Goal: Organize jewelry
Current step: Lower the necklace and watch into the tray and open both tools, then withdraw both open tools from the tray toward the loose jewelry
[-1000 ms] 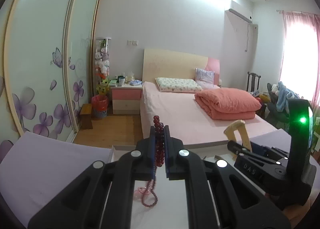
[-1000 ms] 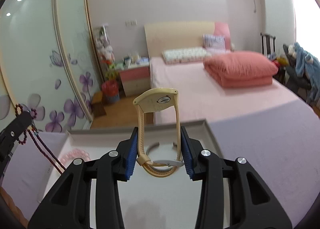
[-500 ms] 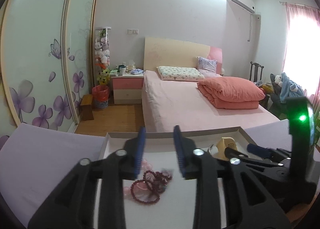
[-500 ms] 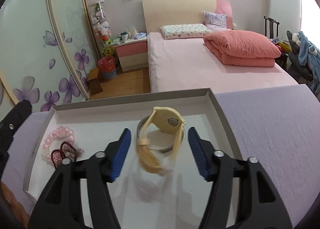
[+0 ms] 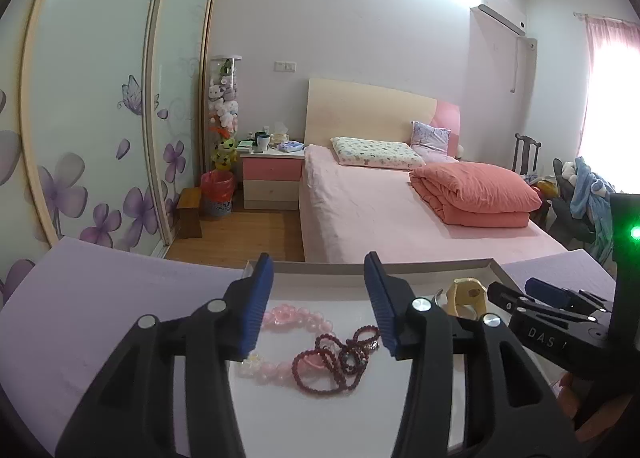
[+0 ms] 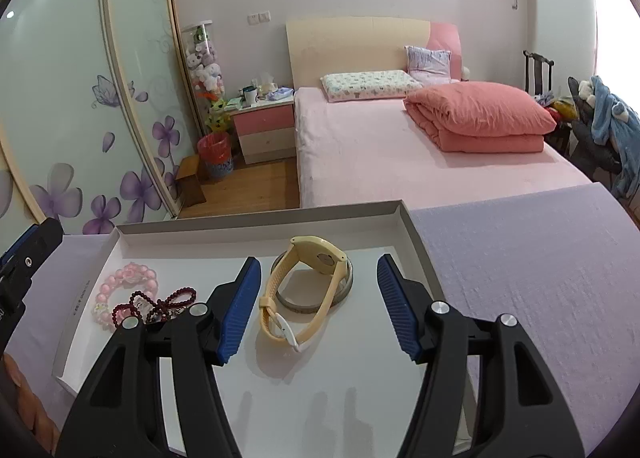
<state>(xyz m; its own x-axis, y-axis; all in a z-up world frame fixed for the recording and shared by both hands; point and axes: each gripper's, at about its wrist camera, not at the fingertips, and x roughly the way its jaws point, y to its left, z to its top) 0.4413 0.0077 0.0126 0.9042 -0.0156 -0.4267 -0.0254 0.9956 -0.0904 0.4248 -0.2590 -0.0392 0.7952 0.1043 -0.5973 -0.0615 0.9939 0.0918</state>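
A shallow white tray (image 6: 260,234) lies on the lavender table cover. At its left end a dark red bead string (image 5: 332,358) lies tangled on a pink bead bracelet (image 5: 288,318). My left gripper (image 5: 318,298) hovers over them, its jaws opening, with nothing between the pads. At the tray's right a yellow watch (image 6: 304,290) rests on its side, leaning over a silver bangle (image 6: 344,290). My right gripper (image 6: 318,298) is open around the watch, and its blue pads (image 6: 240,310) stand clear of the strap.
The lavender cover (image 6: 540,278) spreads right and left of the tray. Behind the table are a pink bed (image 6: 400,154) with a folded quilt, a bedside cabinet (image 6: 264,130) and flowered wardrobe doors (image 6: 80,98). A chair with clothes (image 6: 600,130) stands at the right.
The left jaws let go of the red bead string, which dropped into the tray by the pink bracelet. The right jaws spread and the watch fell onto the bangle.
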